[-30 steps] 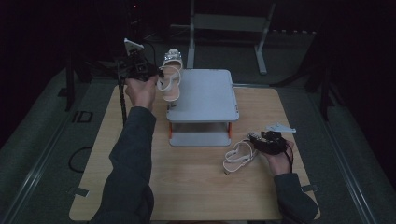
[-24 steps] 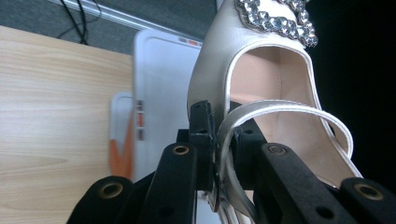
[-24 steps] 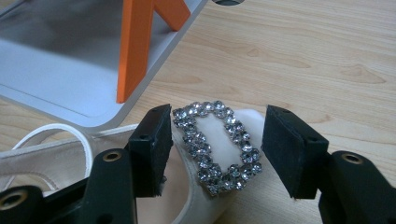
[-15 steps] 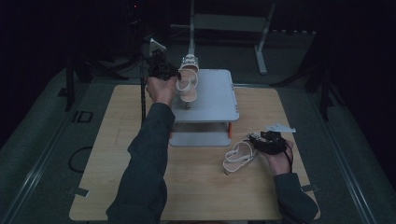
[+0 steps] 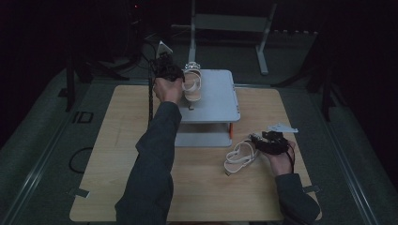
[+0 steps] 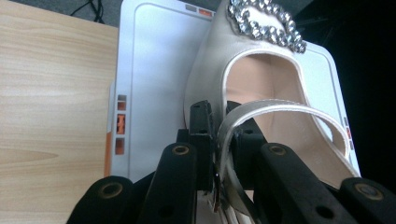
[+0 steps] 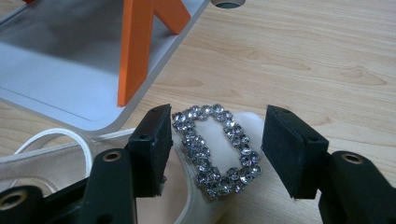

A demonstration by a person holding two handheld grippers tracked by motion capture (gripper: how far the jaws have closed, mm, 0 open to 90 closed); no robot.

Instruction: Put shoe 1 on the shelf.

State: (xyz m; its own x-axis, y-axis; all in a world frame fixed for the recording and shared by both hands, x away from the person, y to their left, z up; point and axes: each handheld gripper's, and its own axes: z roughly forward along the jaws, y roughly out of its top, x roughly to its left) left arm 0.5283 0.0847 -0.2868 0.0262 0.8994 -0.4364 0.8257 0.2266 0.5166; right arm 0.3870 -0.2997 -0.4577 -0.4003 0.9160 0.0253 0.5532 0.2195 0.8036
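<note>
Two pale sandals with rhinestone buckles are my work here, and I take the views in turn. From the high view, my left gripper [image 5: 170, 71] holds one sandal [image 5: 192, 85] over the top deck of a small grey two-tier rack [image 5: 220, 96] at the far middle of the wooden table [image 5: 108, 154]; whether its sole touches the deck I cannot tell. That sandal's long axis runs away from me, buckle end farthest. My right gripper [image 5: 268, 142] rests on the table near its right edge, at the toe of the second sandal [image 5: 239, 157], which lies flat just in front of the rack, straps trailing toward the left. In the left gripper view, the jaws are clamped together on the sandal's heel strap [image 6: 261, 114], and the shoe points straight away along the jaws, its buckle [image 6: 264, 21] at the far end over the rack's top. I judge the step is setting this sandal down: I should lower it level until the sole sits fully on the deck, clear of the edges, and only then release, since the strap is a floppy hold and the shoe could tip. In the right gripper view, the jaws stand apart on either side of the second sandal's buckle [image 7: 217, 149], not pressing it; an orange rack leg [image 7: 135, 46] stands just beyond.
</note>
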